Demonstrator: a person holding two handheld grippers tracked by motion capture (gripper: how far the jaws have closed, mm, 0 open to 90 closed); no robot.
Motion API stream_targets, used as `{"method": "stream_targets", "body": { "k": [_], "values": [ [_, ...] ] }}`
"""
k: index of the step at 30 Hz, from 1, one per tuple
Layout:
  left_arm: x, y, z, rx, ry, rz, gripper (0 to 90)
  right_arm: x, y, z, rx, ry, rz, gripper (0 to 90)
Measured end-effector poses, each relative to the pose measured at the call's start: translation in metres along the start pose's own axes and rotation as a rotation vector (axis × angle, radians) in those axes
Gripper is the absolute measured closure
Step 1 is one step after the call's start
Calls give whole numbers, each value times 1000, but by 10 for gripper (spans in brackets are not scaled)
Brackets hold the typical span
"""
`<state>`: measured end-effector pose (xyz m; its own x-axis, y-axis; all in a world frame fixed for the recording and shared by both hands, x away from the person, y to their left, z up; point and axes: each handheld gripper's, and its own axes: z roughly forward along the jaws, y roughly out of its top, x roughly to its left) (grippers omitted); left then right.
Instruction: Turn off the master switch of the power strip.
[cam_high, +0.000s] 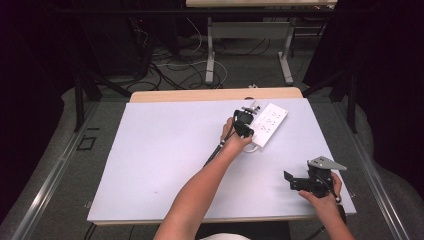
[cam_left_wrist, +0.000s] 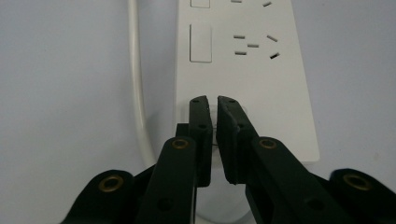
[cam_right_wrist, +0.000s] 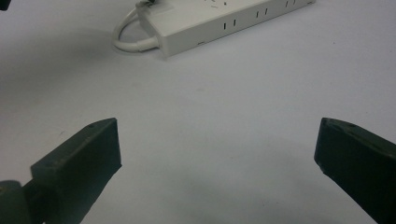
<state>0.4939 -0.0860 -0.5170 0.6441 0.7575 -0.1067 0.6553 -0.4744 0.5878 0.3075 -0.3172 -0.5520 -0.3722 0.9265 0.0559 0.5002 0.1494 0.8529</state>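
Note:
A white power strip (cam_high: 270, 123) lies at the table's far right, its white cable (cam_left_wrist: 136, 88) looping off its near end. My left gripper (cam_high: 248, 131) is tilted down onto that near end. In the left gripper view its jaws (cam_left_wrist: 215, 105) stand shut with only a thin slit between them, tips resting on the strip (cam_left_wrist: 243, 74) just below a white rocker switch (cam_left_wrist: 201, 43). My right gripper (cam_high: 292, 181) is held low at the front right, jaws wide open (cam_right_wrist: 218, 140) and holding nothing. From there the strip (cam_right_wrist: 219, 18) sits far ahead.
A white sheet (cam_high: 165, 150) covers the wooden table. The left forearm (cam_high: 200, 190) crosses its middle toward the strip. Beyond the far edge are metal table legs (cam_high: 210, 50) and floor cables. Dark curtains flank both sides.

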Motion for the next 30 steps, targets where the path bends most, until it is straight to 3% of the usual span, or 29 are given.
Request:
{"method": "stream_targets", "body": {
  "k": [13, 14, 15, 17, 18, 19, 30],
  "values": [
    [5, -2, -8, -21, -5, -14, 723, 0, 0, -1, 7, 5, -4, 0],
    [5, -2, -10, -23, -1, -20, 715, 1, 0, 1, -15, -7, 2, 0],
    [6, -2, -11, -30, 2, -20, 701, 0, 1, -2, 14, -3, -3, 0],
    [7, -2, -13, -33, -11, -43, 671, 1, 0, 0, -3, -5, 1, 0],
    [9, -2, -15, -31, -16, -27, 661, 0, 1, -2, 21, 0, -1, 0],
    [8, -2, -16, -36, -15, -40, 653, 1, 0, 0, -1, -6, 0, 0],
    [17, -9, -24, -46, -26, -55, 557, 2, 1, -1, 8, 1, 0, 0]
  ]
}}
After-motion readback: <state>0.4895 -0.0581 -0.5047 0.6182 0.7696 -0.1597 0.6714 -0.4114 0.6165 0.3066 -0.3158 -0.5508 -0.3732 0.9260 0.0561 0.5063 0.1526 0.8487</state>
